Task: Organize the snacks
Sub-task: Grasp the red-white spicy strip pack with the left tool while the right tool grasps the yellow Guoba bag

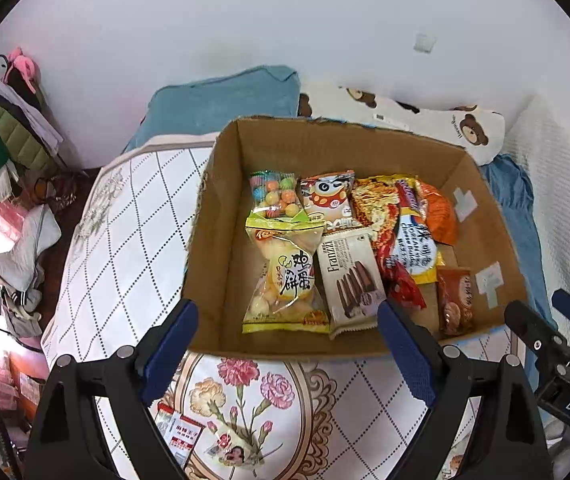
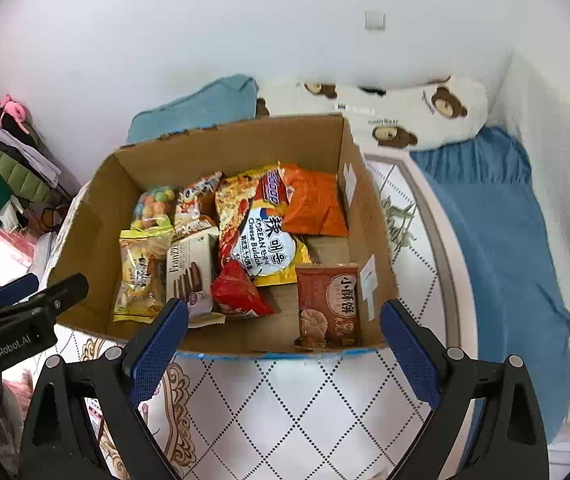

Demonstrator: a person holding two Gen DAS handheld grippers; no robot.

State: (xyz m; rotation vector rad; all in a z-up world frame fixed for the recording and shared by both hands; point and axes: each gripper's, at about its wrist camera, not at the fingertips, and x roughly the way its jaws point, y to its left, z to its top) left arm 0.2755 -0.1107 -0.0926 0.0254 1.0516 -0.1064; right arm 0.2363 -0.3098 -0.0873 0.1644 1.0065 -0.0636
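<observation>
Cardboard box [image 2: 85,240] on the quilted bed holds the snack packets [image 2: 263,240], rows at its left and middle. Left gripper [image 1: 287,344] and right gripper [image 2: 283,342] hang over its near wall, jaws wide, empty. Judged: between picks; next, fetch small packets [image 1: 181,432] outside the box's near wall.

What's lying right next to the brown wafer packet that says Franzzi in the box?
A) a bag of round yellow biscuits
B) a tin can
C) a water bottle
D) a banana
A: the bag of yellow biscuits lies along the left side of the Franzzi wafer packet in the cardboard box; no bottle, banana or can shows.
</observation>
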